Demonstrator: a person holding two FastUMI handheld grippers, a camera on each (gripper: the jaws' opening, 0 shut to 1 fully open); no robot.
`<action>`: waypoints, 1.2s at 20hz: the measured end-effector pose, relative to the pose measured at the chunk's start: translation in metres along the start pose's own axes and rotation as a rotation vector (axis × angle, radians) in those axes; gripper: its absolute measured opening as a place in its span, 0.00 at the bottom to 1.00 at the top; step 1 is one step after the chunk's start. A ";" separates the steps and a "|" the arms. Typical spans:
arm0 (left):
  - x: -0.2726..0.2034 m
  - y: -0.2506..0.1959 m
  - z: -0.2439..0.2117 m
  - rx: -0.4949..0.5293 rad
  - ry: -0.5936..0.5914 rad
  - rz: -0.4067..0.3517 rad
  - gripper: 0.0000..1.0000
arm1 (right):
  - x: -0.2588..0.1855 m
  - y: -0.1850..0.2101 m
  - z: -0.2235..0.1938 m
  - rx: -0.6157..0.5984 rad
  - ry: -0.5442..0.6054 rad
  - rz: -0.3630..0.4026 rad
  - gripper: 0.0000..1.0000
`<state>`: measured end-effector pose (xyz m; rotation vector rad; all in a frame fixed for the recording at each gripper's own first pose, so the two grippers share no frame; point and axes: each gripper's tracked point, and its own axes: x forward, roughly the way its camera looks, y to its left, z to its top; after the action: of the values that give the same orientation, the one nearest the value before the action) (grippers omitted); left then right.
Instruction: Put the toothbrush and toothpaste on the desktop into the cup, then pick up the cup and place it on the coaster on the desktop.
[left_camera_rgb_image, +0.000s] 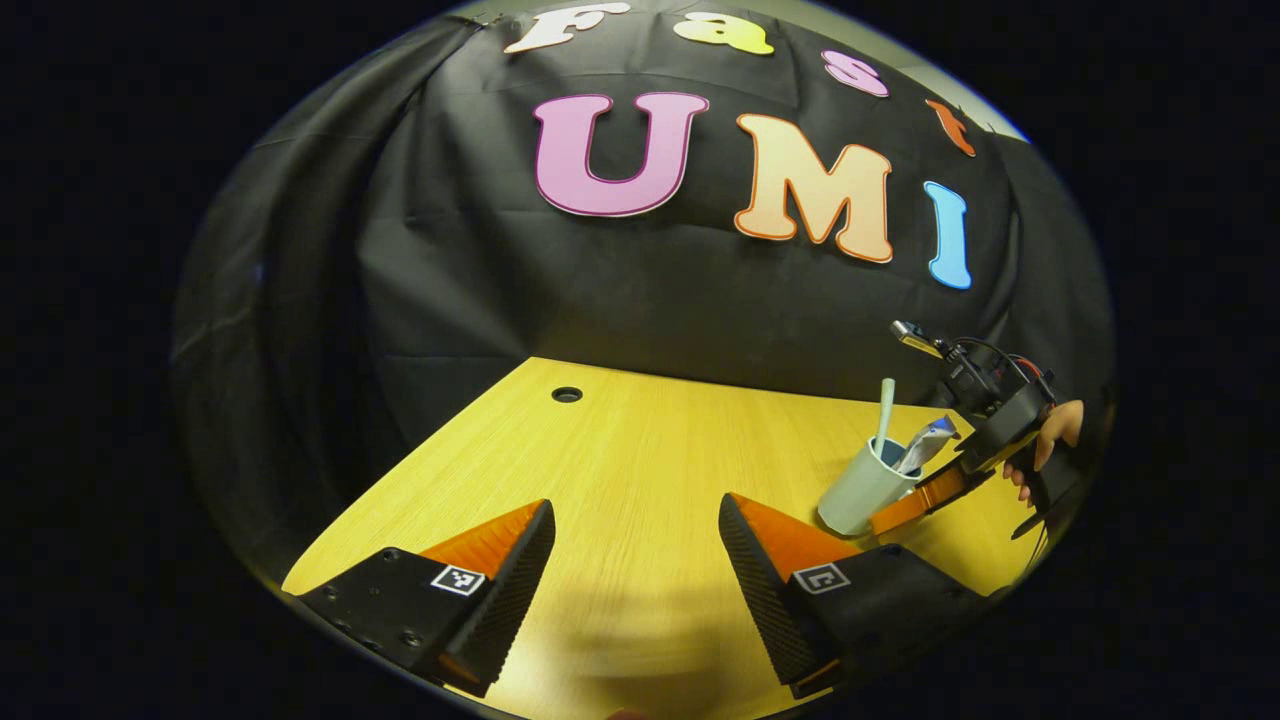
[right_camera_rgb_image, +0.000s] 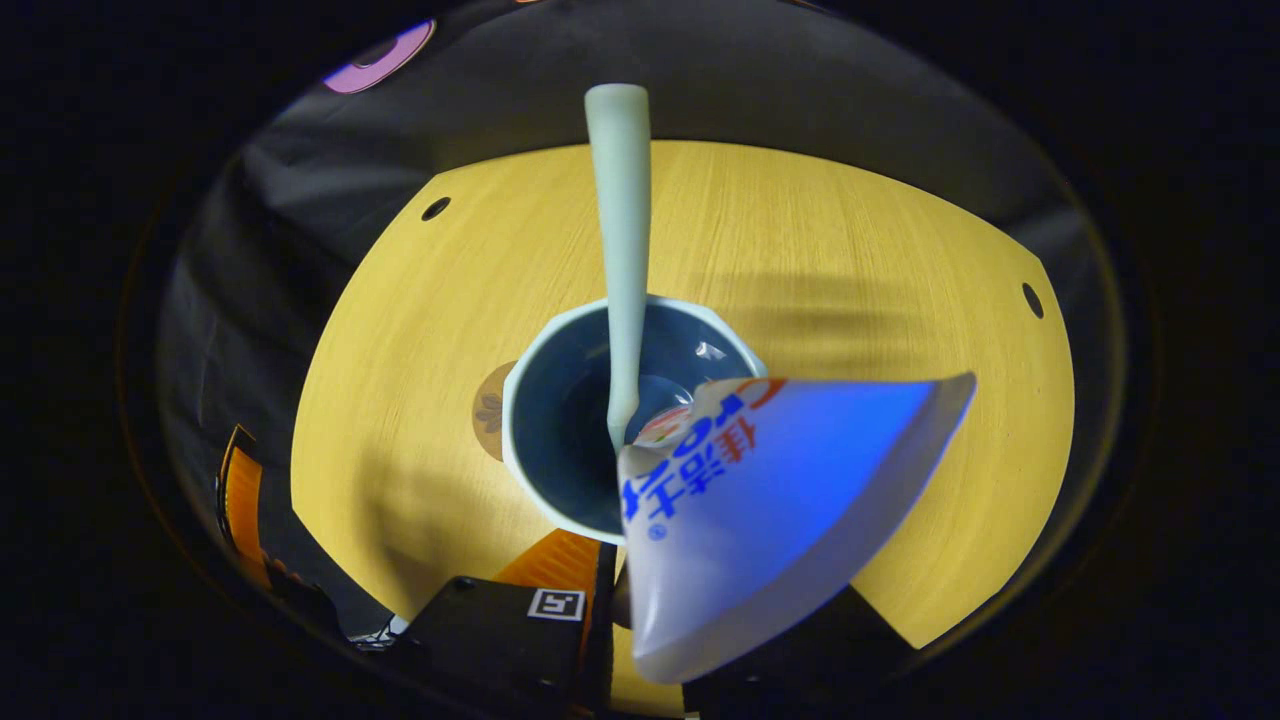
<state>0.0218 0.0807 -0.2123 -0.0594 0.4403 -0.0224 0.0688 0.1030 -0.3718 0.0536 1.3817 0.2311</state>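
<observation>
The cup (right_camera_rgb_image: 580, 420) stands on the table (right_camera_rgb_image: 820, 240), with the toothbrush (right_camera_rgb_image: 622, 230) upright inside it and the toothpaste (right_camera_rgb_image: 770, 500) tube angled over its rim. The right tongs (right_camera_rgb_image: 640, 610) seem clamped on the tube's end, though the tube hides one finger. Released too high, the tube could tip the cup. The coaster (right_camera_rgb_image: 488, 412) lies just beside the cup. The left tongs (left_camera_rgb_image: 636, 560) gape wide and empty, well apart.
</observation>
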 end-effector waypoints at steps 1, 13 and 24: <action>0.000 0.005 -0.001 -0.002 0.003 0.005 0.95 | 0.001 0.010 0.001 -0.005 -0.001 0.005 0.26; -0.004 0.065 -0.009 -0.024 0.016 0.058 0.95 | 0.030 0.089 0.004 -0.137 0.029 -0.022 0.25; 0.003 0.027 0.003 -0.002 0.007 -0.010 0.95 | -0.006 0.088 0.010 -0.181 -0.127 -0.042 0.86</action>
<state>0.0257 0.1078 -0.2120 -0.0630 0.4470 -0.0317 0.0664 0.1886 -0.3489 -0.1099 1.2295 0.3117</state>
